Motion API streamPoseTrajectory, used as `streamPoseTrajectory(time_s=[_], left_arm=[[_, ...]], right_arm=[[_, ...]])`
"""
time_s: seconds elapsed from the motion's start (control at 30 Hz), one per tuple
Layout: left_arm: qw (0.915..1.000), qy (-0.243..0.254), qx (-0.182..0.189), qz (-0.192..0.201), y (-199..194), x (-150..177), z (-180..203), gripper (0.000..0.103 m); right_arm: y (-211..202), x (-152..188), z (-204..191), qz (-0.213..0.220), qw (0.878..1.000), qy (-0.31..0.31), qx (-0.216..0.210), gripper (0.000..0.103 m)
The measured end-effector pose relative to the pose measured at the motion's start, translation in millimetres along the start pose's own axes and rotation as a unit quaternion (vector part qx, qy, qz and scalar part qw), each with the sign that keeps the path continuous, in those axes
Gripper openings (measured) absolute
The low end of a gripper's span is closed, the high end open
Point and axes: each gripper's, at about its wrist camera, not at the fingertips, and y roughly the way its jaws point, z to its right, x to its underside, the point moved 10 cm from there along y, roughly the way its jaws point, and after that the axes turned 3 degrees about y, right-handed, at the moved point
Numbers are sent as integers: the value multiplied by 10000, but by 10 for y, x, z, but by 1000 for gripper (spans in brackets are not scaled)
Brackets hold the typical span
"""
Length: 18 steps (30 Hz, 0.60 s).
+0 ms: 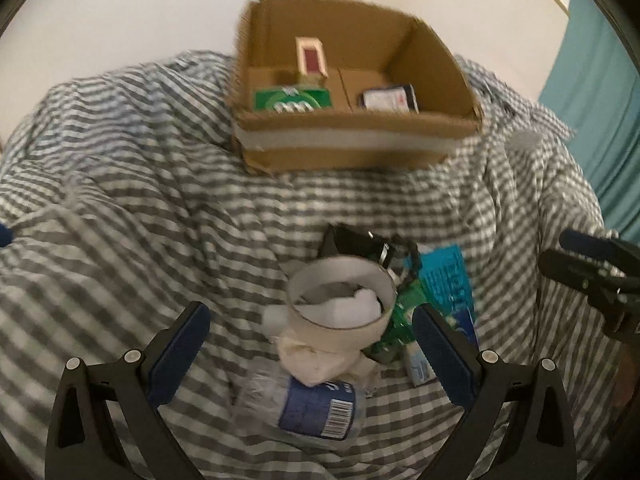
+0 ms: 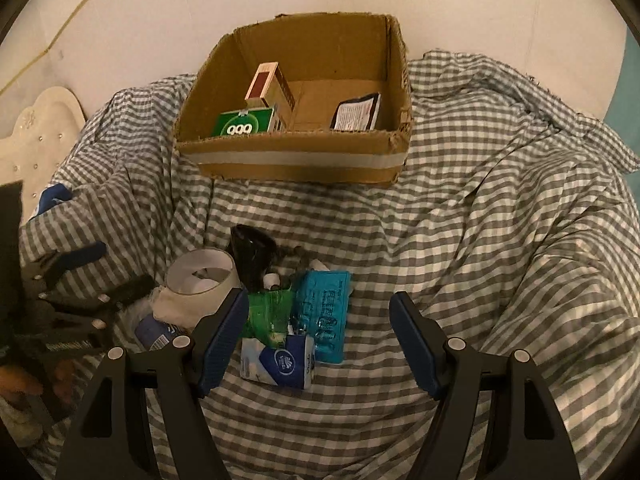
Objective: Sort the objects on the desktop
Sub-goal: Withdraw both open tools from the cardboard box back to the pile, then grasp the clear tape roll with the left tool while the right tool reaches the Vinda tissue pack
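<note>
Two grippers hang above a heap of small items on a grey-checked cloth (image 2: 460,240), each with its tongs standing apart and nothing between the pads. The left gripper (image 1: 312,344) frames a tape roll (image 1: 340,300) stuffed with white tissue, which leans on a crushed plastic bottle (image 1: 304,404) with a blue label. The right gripper (image 2: 318,340) frames a blue-and-white tissue pack (image 2: 280,360), a teal packet (image 2: 326,312) and a green wrapper (image 2: 268,312); a black object (image 2: 252,256) behind them is too dark to identify with confidence.

Beyond the heap stands the cardboard box (image 2: 296,168), open-topped, already holding a green packet (image 2: 244,124), a tall red-and-cream carton (image 2: 268,84) and a dark sachet (image 2: 356,116). The items still to be sorted lie in the heap, well apart from the box.

The step in hand appears to be choosing and seizing one item. A clean grasp would likely take an outlying piece first: the teal packet lies flat with bare cloth on its right, so pads could close across its short width without disturbing neighbours. The roll is wide and tilted; gripping across its rim may crush or tip it.

Open cloth lies between heap and box and to the right of the heap. The two grippers sit near each other, the left showing at the left margin of the right wrist view, so one should wait while the other lifts. The box's near wall must be cleared before release.
</note>
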Motion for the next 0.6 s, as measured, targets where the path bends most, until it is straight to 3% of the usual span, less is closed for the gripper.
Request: streamPoseTrajectory(time_s=[0.27,0.6], left_arm=[[9982,454,153,-364,386,15,212,103],[9946,-69,610,-831,815,92,190,103]], right_arm=[[196,83,-38,-312,9994,-24,-119,73],[380,218,-143,-724,9969,-151,-263,73]])
